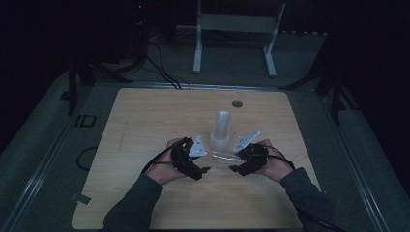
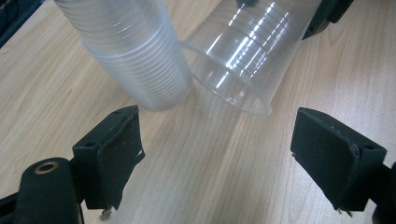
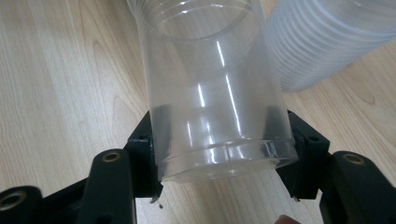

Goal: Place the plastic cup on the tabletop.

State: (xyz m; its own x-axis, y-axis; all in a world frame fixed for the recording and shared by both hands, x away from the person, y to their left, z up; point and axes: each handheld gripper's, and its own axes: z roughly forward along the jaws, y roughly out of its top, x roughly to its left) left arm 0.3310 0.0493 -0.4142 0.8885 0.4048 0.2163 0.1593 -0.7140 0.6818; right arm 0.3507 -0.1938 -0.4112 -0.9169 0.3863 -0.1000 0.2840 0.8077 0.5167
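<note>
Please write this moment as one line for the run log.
right claw: shut on clear plastic cup, near its base | left claw: open, facing cup's rim | cup stack: upside down on table

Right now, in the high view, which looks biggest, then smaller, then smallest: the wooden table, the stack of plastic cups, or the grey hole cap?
1. wooden table, by far the largest.
2. stack of plastic cups, upside down mid-table.
3. grey hole cap, smallest, at the far edge.

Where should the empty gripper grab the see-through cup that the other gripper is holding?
Probably by the wall just behind the wide open rim. The clear cup lies on its side, its closed end clamped in the right gripper, its mouth toward the open left gripper. Come straight in from the mouth end, one pad each side, squeezing gently: thin plastic buckles. The cup stack stands close alongside.
</note>
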